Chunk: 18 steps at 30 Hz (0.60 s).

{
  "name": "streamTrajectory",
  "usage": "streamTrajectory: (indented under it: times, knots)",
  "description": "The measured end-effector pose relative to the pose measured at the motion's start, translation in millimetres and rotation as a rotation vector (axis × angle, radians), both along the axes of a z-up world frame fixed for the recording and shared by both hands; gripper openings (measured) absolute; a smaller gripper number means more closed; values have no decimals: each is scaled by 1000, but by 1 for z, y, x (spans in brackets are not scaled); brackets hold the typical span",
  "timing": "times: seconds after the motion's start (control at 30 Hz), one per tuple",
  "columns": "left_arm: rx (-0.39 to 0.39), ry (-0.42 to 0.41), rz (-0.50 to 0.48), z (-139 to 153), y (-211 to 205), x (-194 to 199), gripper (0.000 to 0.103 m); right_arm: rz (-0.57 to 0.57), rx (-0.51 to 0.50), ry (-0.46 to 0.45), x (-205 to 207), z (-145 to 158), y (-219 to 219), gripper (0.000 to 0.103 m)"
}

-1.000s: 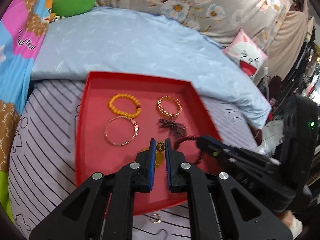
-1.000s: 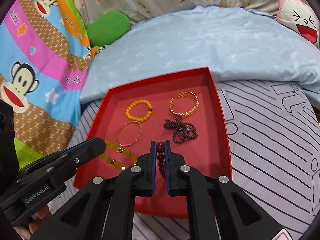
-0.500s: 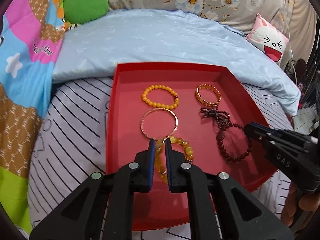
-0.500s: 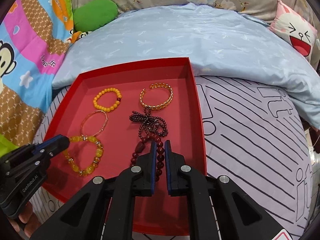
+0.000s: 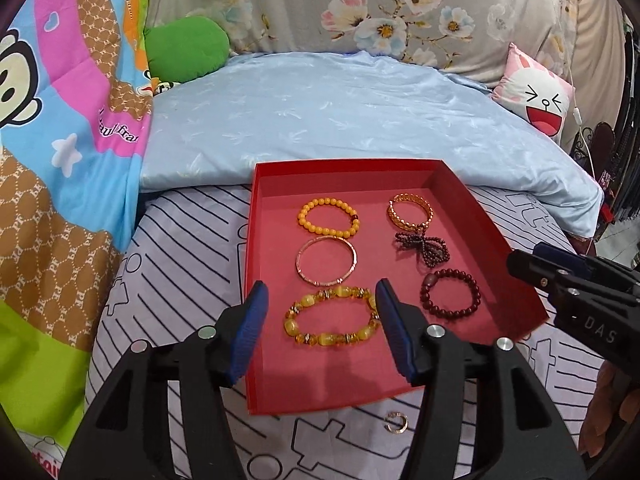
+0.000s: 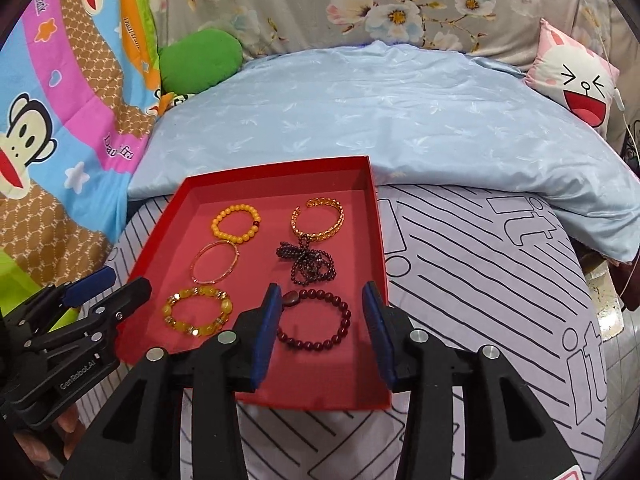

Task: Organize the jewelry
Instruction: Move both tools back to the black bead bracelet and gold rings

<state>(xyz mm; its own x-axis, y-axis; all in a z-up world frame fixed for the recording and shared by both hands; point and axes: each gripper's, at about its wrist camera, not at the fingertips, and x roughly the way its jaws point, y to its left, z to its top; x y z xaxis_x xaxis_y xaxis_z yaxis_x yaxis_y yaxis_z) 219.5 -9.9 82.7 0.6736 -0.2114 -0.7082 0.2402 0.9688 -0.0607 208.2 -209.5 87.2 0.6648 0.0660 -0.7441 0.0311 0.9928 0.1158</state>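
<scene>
Left wrist view: the left tool [image 5: 318,298] has just been opening and now stands wide and empty over the yellow bead bracelet [image 5: 331,316], which lies released in the red tray [image 5: 516,276] on the bed. A small gold ring [image 5: 396,427] lies outside the tray, probably next.

Right wrist view: the right tool [image 6: 322,298] has likewise just been opening, empty, above the dark red bracelet [image 6: 316,324] laid down in the tray.

The bed [image 5: 184,248] is covered with a pale lilac sheet printed with dark lines and outlined shapes. A red tray [image 5: 250,280] lies flat on the sheet near the bed's middle. Just beyond the tray's far wall, a light blue quilt [image 5: 340,112] lies across the bed, reaching its right edge. A small open gold ring [image 5: 396,427] lies on the sheet just off the tray's near wall. Along the bed's left edge lies a bright cartoon-monkey blanket [image 6: 60,128]. A green cushion [image 6: 200,60] rests at the far left corner and a pink cartoon-face pillow [image 6: 576,80] at the far right corner.
</scene>
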Motion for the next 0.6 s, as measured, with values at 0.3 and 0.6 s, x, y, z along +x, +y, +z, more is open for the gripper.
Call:
streamTrajectory:
  times: [0.3,0.6]
  knots:
    - [-13,9,6,-1,13,-49,53,43,-18,0,-57,2,7,41]
    - [-37,72,26,-22,29,-93,53,68,-28,41,-105,-17,17,41]
